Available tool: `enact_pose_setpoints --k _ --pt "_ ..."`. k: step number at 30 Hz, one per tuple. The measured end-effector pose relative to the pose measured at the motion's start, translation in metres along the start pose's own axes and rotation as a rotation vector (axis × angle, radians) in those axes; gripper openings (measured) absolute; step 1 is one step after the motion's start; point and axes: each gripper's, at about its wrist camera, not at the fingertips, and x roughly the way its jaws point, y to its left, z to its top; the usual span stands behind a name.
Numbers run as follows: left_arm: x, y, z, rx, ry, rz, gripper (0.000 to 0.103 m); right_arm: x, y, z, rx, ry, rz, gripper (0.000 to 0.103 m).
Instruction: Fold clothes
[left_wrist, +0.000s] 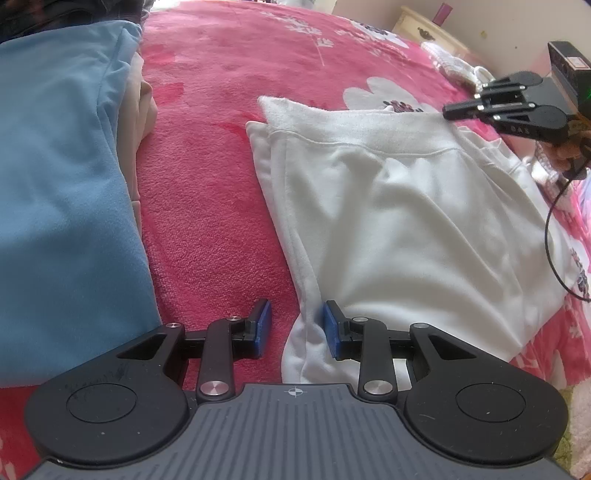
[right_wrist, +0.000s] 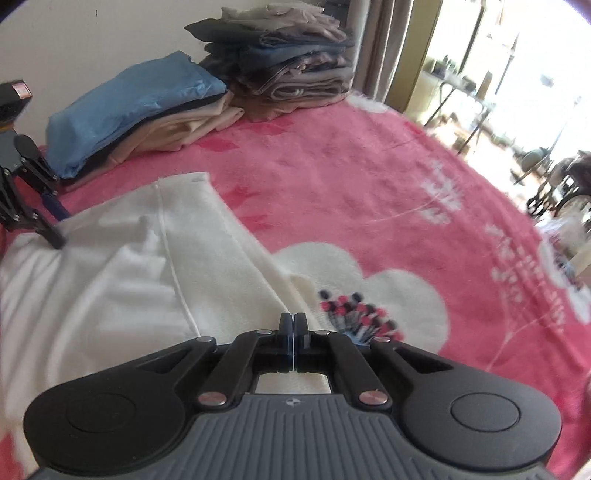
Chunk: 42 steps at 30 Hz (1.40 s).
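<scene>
White garment (left_wrist: 406, 206) spread on pink blanket (left_wrist: 207, 184), centre to 3 o'clock | left gripper (left_wrist: 297, 328) parted, straddling hem at 6 o'clock | right gripper (right_wrist: 294, 332) pressed closed, nothing visibly pinched | blue stack (right_wrist: 125, 107) at 10 o'clock

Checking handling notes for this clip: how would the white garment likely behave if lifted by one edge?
The white garment would probably go floppy and drape: it already lies in soft creases and folded layers. Its thick, fleecy look suggests some weight for its size. The plush pink blanket beneath probably grips it rather than letting it slide.
</scene>
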Motion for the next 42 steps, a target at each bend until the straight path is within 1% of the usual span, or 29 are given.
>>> enact_pose_setpoints --k 7,9,11,12,13,17,19,21,23,25,27,29,30,31,33,34,39,42 --pt "0.0 -0.001 -0.001 0.001 -0.002 0.001 0.031 0.013 -0.019 0.005 0.109 -0.005 0.033 0.0" --pt "0.0 0.0 -0.001 0.0 -0.002 -0.001 0.031 0.015 -0.023 0.004 0.153 -0.004 0.075 0.005" --pt "0.0 0.001 0.0 -0.002 0.001 -0.006 0.031 0.018 -0.023 0.004 0.168 0.015 0.114 0.022" --pt "0.001 0.001 0.0 -0.003 0.001 -0.008 0.031 0.02 -0.023 0.003 0.171 0.026 0.133 0.036" --pt "0.001 0.001 0.0 -0.004 0.0 -0.01 0.031 0.022 -0.023 0.003 0.174 0.037 0.152 0.039" --pt "-0.001 0.003 -0.001 -0.004 -0.003 -0.014 0.031 0.032 -0.018 -0.001 0.15 0.085 0.152 0.039" --pt "-0.001 0.003 -0.001 -0.004 -0.004 -0.015 0.031 0.038 -0.011 -0.004 0.11 0.118 0.142 0.039" --pt "-0.001 0.003 -0.001 -0.004 -0.005 -0.015 0.031 0.042 -0.006 -0.008 0.086 0.133 0.134 0.041" --pt "-0.001 0.003 0.0 -0.003 -0.004 -0.015 0.031 0.042 -0.005 -0.01 0.09 0.137 0.131 0.046" --pt "-0.001 0.004 0.0 -0.003 -0.004 -0.015 0.031 0.042 -0.003 -0.011 0.09 0.142 0.129 0.047" --pt "-0.001 0.003 0.0 -0.003 -0.004 -0.015 0.031 0.039 0.003 -0.011 0.05 0.137 0.121 0.046" --pt "0.0 0.003 0.001 -0.003 -0.005 -0.014 0.031 0.036 0.012 -0.011 -0.007 0.139 0.108 0.034" --pt "0.0 0.003 0.001 -0.003 -0.005 -0.014 0.031 0.034 0.017 -0.011 -0.035 0.137 0.101 0.03" --pt "0.0 0.003 0.001 -0.003 -0.005 -0.014 0.031 0.033 0.021 -0.011 -0.055 0.133 0.092 0.021" --pt "0.0 0.003 0.001 -0.002 -0.005 -0.015 0.032 0.03 0.026 -0.01 -0.082 0.12 0.069 0.006" --pt "0.0 0.003 0.001 -0.003 -0.005 -0.016 0.032 0.027 0.026 -0.009 -0.084 0.102 0.049 0.001" --pt "-0.001 0.004 -0.001 -0.011 -0.009 -0.021 0.032 0.009 0.024 -0.002 -0.086 0.009 -0.066 0.0" --pt "-0.001 0.005 -0.001 -0.017 -0.012 -0.025 0.032 0.006 0.021 0.002 -0.092 -0.019 -0.104 0.0"
